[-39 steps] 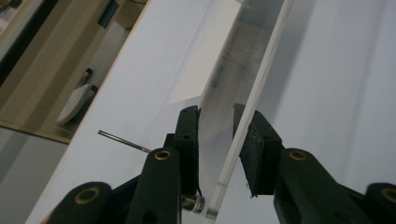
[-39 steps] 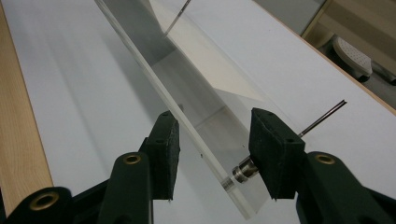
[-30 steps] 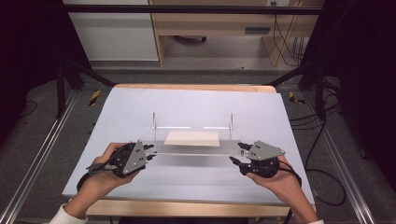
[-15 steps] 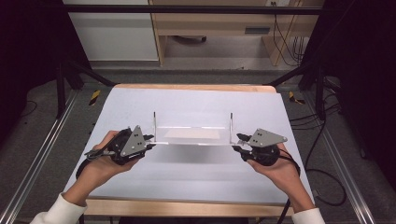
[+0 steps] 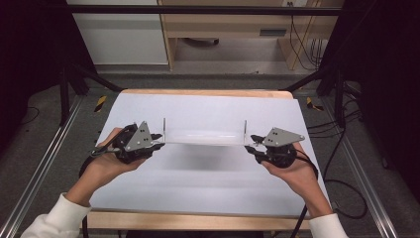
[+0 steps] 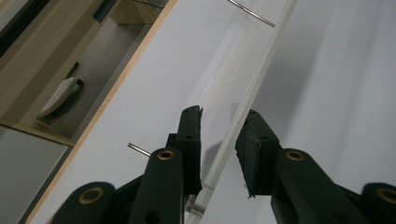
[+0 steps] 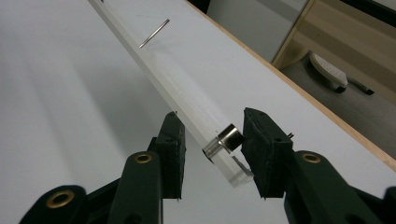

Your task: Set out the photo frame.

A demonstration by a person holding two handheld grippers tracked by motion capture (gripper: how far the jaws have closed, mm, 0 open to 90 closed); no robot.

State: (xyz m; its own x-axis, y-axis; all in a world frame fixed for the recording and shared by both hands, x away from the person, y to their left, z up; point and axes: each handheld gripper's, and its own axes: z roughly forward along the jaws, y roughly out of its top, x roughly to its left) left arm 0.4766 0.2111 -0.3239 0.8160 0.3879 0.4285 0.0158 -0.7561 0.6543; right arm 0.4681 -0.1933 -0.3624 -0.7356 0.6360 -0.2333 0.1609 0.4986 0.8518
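Left gripper view: clear bar (image 6: 243, 107) seemingly between parted fingers (image 6: 192, 149).

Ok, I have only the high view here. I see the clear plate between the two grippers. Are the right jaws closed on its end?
Observer: No. In the right gripper view, the right gripper has its jaws apart, with a gap on each side of the clear plate.
Operator: Is something fixed at that end?
Observer: Yes, a small metal cylinder sits on the plate's side near its end, between the jaws.
Operator: And the left side?
Observer: The left gripper has the plate's edge between its jaws too. One jaw is close against it, the other stands off.
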